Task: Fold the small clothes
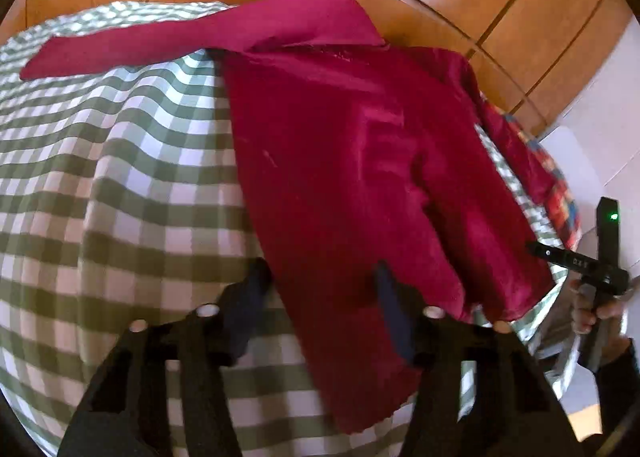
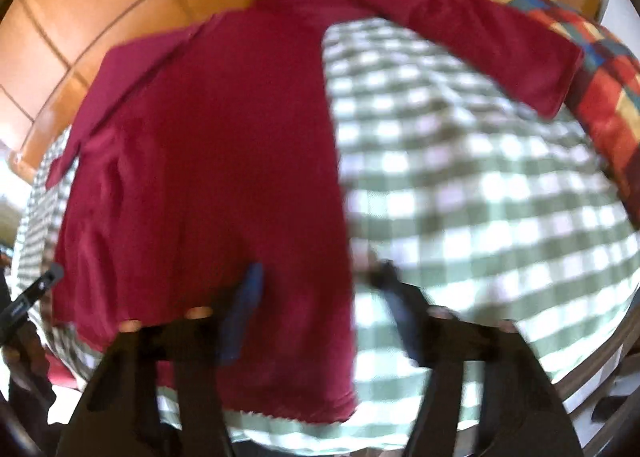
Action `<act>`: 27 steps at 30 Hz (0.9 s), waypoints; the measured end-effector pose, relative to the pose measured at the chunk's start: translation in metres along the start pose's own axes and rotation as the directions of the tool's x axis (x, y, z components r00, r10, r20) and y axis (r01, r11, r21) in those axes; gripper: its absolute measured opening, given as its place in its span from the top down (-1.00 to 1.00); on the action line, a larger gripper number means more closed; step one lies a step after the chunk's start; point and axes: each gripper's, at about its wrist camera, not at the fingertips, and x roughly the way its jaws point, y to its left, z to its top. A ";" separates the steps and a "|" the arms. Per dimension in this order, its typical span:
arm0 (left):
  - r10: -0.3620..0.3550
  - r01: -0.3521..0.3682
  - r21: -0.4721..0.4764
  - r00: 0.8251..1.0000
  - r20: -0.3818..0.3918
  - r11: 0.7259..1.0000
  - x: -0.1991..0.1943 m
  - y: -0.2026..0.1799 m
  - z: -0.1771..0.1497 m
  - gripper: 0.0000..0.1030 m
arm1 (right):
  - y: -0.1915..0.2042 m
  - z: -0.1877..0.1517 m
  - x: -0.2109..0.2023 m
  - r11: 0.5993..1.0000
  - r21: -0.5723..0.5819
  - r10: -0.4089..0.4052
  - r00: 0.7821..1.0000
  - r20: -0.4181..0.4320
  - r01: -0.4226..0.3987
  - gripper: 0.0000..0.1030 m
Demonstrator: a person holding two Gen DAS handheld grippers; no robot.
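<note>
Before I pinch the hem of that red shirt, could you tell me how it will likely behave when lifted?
The red shirt looks thin and creased, so it will probably droop, not hold shape. Its sleeve lies spread apart on the checked cloth and will likely trail behind. It looks light; the open left gripper should manage it.

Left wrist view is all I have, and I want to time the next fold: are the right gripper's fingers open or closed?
Observer: Open. The right gripper holds nothing.
Operator: Where do its fingers sit?
Observer: One is over the red shirt, the other over the checked cloth.
Operator: And the sleeve on that side?
Observer: That sleeve lies stretched out, its cuff ending at the patchwork cushion.
</note>
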 end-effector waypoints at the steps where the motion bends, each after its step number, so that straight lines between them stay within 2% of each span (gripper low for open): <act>1: -0.014 0.014 0.006 1.000 -0.003 1.000 0.000 -0.001 0.001 0.75 | 0.002 0.001 0.001 1.000 -0.013 -0.003 1.000 0.002 0.003 0.48; 2: -0.028 0.028 0.007 1.000 -0.010 1.000 0.001 -0.001 0.002 0.86 | 0.008 0.005 -0.003 1.000 -0.028 -0.008 1.000 0.008 0.008 0.62; 3: -0.023 0.023 0.007 1.000 0.001 1.000 -0.003 -0.002 0.006 0.87 | 0.011 0.009 -0.007 0.999 -0.041 -0.005 1.000 0.016 0.006 0.85; 7: -0.031 0.029 0.021 0.995 0.098 0.999 -0.046 0.008 0.024 0.88 | 0.019 0.024 -0.052 0.995 -0.095 0.007 0.991 0.132 0.005 0.86; 10: -0.039 0.038 0.009 0.990 0.137 0.999 -0.087 0.027 0.029 0.88 | 0.018 0.023 -0.073 0.991 -0.129 0.042 0.988 0.150 -0.023 0.86; 13: -0.026 0.024 0.018 0.993 0.119 1.000 -0.103 0.037 0.013 0.88 | 0.017 0.004 -0.070 0.979 -0.203 -0.011 0.996 0.090 0.029 0.87; 17: -0.025 0.025 -0.018 1.000 0.019 1.000 -0.091 0.041 -0.021 0.88 | 0.006 -0.030 -0.044 0.963 -0.265 -0.068 0.997 -0.038 0.056 0.87; 20: -0.004 0.001 -0.048 0.999 -0.048 0.999 -0.073 0.042 -0.041 0.84 | 0.006 -0.036 -0.034 0.958 -0.278 -0.097 0.992 -0.083 0.071 0.87; 21: 0.015 -0.018 -0.059 0.999 -0.049 0.998 -0.070 0.042 -0.040 0.71 | 0.006 -0.033 -0.034 0.964 -0.261 -0.083 0.992 -0.093 0.056 0.78; 22: 0.038 -0.041 -0.074 0.999 -0.033 0.996 -0.073 0.045 -0.038 0.41 | 0.004 -0.028 -0.035 0.968 -0.244 -0.079 0.992 -0.097 0.054 0.51; 23: 0.062 -0.062 -0.091 0.998 -0.009 0.994 -0.077 0.051 -0.034 0.21 | 0.004 -0.020 -0.040 0.970 -0.236 -0.088 0.993 -0.078 0.067 0.31; 24: 0.089 -0.084 -0.122 0.995 0.038 0.989 -0.085 0.064 -0.025 -0.02 | 0.006 -0.014 -0.045 0.967 -0.239 -0.096 0.995 -0.038 0.084 -0.04; 25: 0.118 -0.106 -0.157 0.990 0.071 0.982 -0.092 0.074 -0.017 -0.06 | 0.008 -0.010 -0.046 0.965 -0.242 -0.102 0.995 -0.002 0.099 -0.15; 27: 0.180 -0.144 -0.257 0.976 0.123 0.956 -0.104 0.107 0.001 -0.06 | 0.020 0.006 -0.050 0.965 -0.240 -0.090 0.994 0.064 0.103 -0.16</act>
